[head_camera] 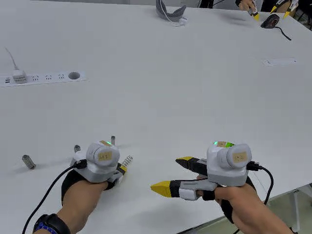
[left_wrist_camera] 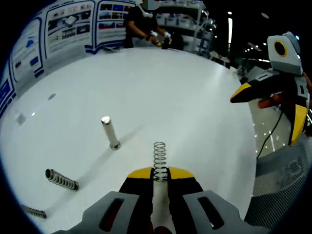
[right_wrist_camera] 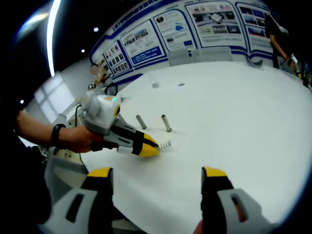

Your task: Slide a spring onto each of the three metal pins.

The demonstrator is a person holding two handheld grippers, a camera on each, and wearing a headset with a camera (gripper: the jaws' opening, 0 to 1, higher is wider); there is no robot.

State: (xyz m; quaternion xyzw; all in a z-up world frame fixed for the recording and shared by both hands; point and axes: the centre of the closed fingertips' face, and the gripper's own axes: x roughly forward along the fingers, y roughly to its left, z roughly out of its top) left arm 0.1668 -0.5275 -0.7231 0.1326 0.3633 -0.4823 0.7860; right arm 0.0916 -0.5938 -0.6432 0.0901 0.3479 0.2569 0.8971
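This looks like a lab or demonstration hall, not a home. A broad white table [head_camera: 170, 97] stretches far ahead of the fingers [left_wrist_camera: 141, 173] of the left gripper [left_wrist_camera: 160, 172], and a power strip [head_camera: 44, 78] lies on it forward and to the left of them. Beyond the table's far edge, blue-framed technical posters [left_wrist_camera: 73, 24] cover the wall, with metal racks [left_wrist_camera: 190, 19] to their right. A second person [left_wrist_camera: 139, 19] stands at the far end holding yellow-tipped tools. High and to the left of the fingers [right_wrist_camera: 100, 176] of the right gripper [right_wrist_camera: 157, 171], a ceiling strip light [right_wrist_camera: 51, 34] glows.
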